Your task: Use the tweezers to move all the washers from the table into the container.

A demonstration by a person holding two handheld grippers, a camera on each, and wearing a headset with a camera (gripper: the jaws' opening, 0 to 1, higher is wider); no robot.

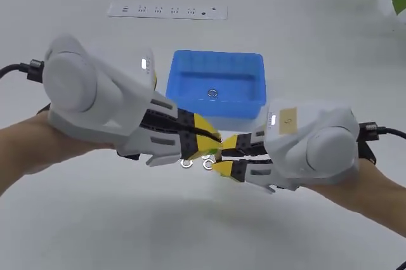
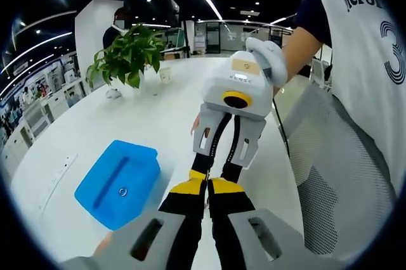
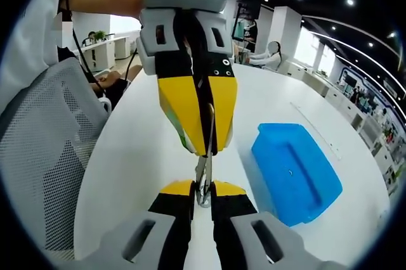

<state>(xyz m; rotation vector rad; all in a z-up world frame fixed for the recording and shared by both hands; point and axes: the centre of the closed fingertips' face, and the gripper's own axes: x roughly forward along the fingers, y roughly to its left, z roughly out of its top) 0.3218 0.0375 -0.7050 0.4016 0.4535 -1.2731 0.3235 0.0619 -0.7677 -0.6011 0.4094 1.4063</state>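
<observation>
My two grippers meet tip to tip over the white table, in front of the blue container (image 1: 190,70). The left gripper (image 1: 212,145) comes in from the left and the right gripper (image 1: 226,156) from the right. Thin metal tweezers (image 3: 204,172) run between them, and both pairs of yellow-tipped jaws appear shut on them. One washer (image 1: 212,94) lies inside the container. Two washers (image 1: 186,163) (image 1: 207,165) lie on the table just below the jaw tips. In the left gripper view the container (image 2: 104,184) sits at lower left with the washer (image 2: 122,191) in it.
A white power strip (image 1: 167,11) lies at the table's far edge. A potted plant (image 2: 127,54) stands on the far right corner. A mesh chair (image 3: 38,149) and a person's torso are close behind the table's near edge.
</observation>
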